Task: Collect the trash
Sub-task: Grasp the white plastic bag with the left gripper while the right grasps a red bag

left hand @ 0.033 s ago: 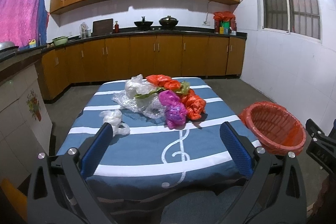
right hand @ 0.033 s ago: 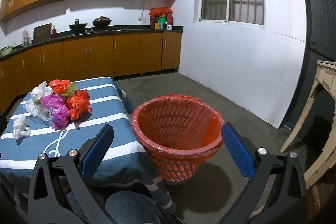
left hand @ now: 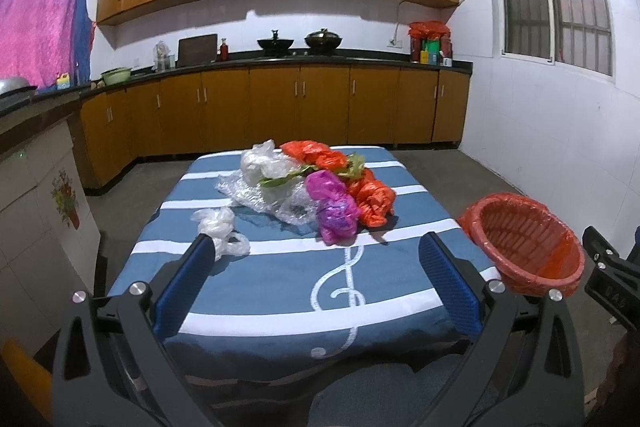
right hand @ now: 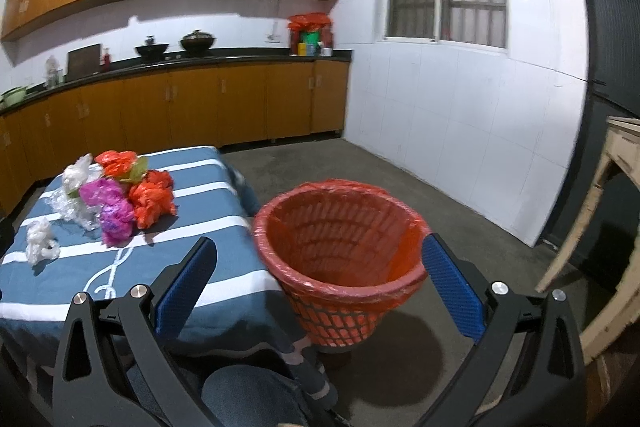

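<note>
A heap of crumpled plastic bags lies on a table with a blue striped cloth [left hand: 280, 291]: a purple bag [left hand: 334, 207], orange bags [left hand: 372, 201], clear wrap [left hand: 272, 195] and a white bag [left hand: 260, 163]. A small white bag [left hand: 218, 227] lies apart, near the left fingertip. My left gripper [left hand: 316, 259] is open and empty above the table's near edge. An orange trash basket [right hand: 340, 251] with a red liner stands on the floor right of the table. My right gripper [right hand: 320, 267] is open and empty, in front of the basket. The heap also shows in the right wrist view [right hand: 116, 195].
Wooden kitchen cabinets [left hand: 280, 107] and a counter with pots run along the back wall. A pale wooden table leg [right hand: 592, 227] stands at the right. Bare concrete floor [right hand: 440, 195] lies beyond the basket. The person's knee [right hand: 256, 395] is below the right gripper.
</note>
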Demonstrator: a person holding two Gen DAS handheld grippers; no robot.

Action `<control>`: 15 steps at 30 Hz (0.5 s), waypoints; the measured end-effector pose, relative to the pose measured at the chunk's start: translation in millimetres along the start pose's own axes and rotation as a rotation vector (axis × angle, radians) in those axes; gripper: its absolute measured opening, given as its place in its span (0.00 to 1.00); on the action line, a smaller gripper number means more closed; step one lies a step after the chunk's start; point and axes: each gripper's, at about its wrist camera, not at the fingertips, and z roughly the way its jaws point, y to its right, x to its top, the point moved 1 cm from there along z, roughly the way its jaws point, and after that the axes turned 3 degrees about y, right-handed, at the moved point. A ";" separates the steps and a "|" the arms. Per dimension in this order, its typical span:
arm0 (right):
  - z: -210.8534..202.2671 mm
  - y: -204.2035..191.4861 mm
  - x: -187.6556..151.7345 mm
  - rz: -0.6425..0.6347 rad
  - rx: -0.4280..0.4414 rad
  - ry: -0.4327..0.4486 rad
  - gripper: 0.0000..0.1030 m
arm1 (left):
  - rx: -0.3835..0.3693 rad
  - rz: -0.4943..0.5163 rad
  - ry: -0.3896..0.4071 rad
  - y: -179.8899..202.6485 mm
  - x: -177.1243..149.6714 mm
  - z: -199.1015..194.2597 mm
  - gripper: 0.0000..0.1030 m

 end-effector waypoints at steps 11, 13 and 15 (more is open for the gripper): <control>52.7 -49.3 7.5 -0.083 0.128 -0.067 0.98 | 0.196 -0.133 -0.107 -94.2 -0.7 58.6 0.96; 69.4 -63.6 13.4 -0.079 0.175 -0.094 0.98 | 0.236 -0.159 -0.129 -113.9 -0.2 74.6 0.96; 85.2 -75.3 16.6 -0.068 0.203 -0.114 0.98 | 0.250 -0.187 -0.152 -130.6 0.9 92.0 0.96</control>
